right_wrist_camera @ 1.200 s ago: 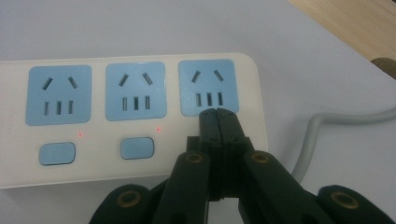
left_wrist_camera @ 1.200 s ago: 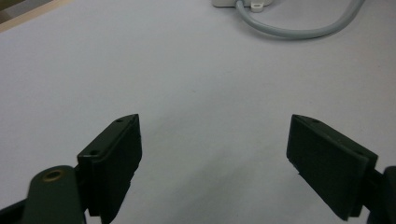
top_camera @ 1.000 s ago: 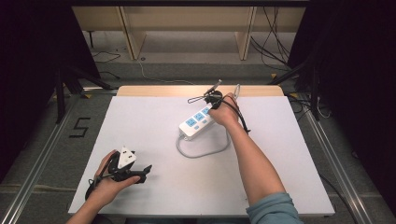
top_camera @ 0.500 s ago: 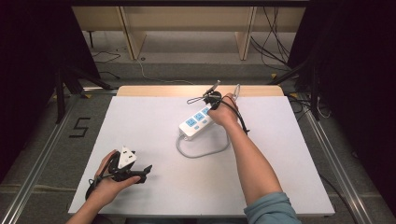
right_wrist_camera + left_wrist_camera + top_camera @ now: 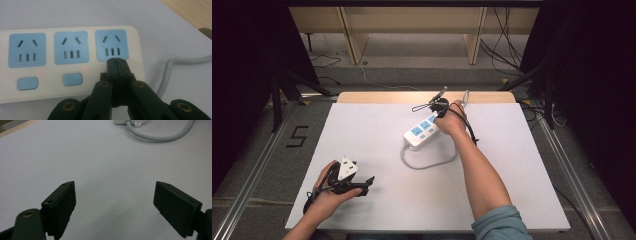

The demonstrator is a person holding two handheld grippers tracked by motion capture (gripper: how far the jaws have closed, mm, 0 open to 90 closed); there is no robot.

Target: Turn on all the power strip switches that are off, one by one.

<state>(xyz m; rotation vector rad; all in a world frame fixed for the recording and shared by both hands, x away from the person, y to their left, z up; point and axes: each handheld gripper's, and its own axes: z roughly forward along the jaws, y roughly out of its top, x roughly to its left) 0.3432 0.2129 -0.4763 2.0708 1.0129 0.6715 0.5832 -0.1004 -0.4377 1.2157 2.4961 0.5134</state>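
A white power strip (image 5: 423, 131) lies slantwise on the white table (image 5: 512, 165), a little right of centre and toward the far edge, its grey cable (image 5: 428, 163) looping out on the near side. The right gripper (image 5: 438, 106) is at the strip's far end; in the right gripper view its jaws are pressed together with nothing between them, and their tips (image 5: 116, 60) sit on the strip's face just below the third blue socket (image 5: 111, 45), where the third switch would be. The two other blue switches (image 5: 72, 79) have small red lights glowing above them. The left gripper (image 5: 357, 184) rests low at the near left corner of the table, well apart from the strip, its jaws spread wide over bare tabletop and holding nothing
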